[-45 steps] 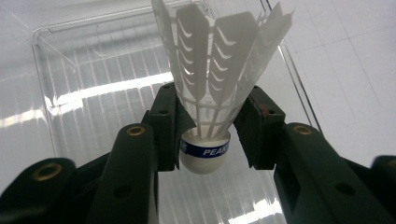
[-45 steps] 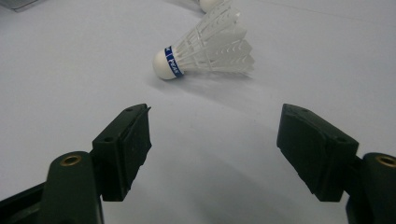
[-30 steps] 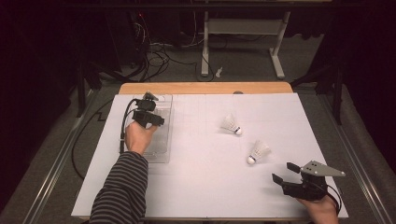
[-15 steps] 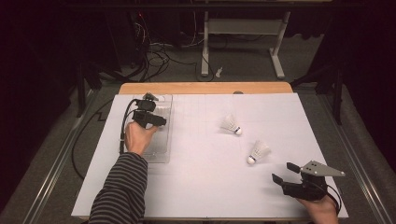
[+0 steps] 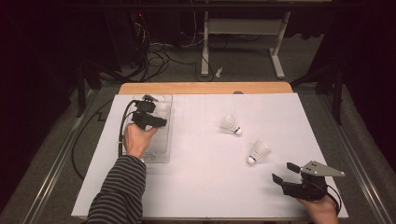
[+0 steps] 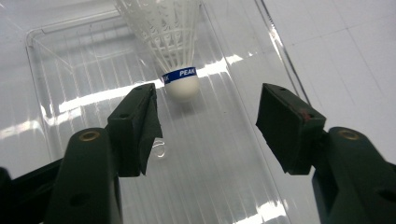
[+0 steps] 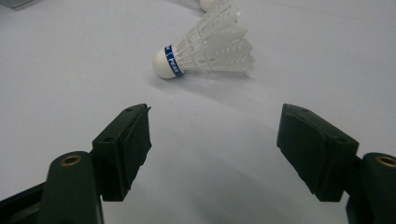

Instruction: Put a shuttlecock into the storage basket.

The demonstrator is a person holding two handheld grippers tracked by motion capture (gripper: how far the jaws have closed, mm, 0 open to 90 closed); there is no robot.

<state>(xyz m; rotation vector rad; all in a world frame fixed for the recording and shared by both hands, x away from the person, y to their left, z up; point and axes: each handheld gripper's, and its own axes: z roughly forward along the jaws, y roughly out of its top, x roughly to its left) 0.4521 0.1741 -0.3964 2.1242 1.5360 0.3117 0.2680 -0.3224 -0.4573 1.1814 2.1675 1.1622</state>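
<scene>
A white shuttlecock with a blue band lies in the clear plastic tray at the table's left. My left gripper hovers over it. In the left gripper view the left gripper is open; its jaws have just been opening wide, then eased in a little. The cork lies just ahead of the tips, touching neither pad. Two more shuttlecocks lie on the white sheet. My right gripper rests open at the front right. The right gripper faces the nearer shuttlecock, which lies a short way beyond its tips.
The white sheet covers a wooden table. Cables and a metal stand's feet lie on the floor behind. A striped sleeve comes in from the bottom left. Dark floor borders both sides.
The left hand has drawn back very slightly over the tray. The right gripper and both loose shuttlecocks have kept still.
</scene>
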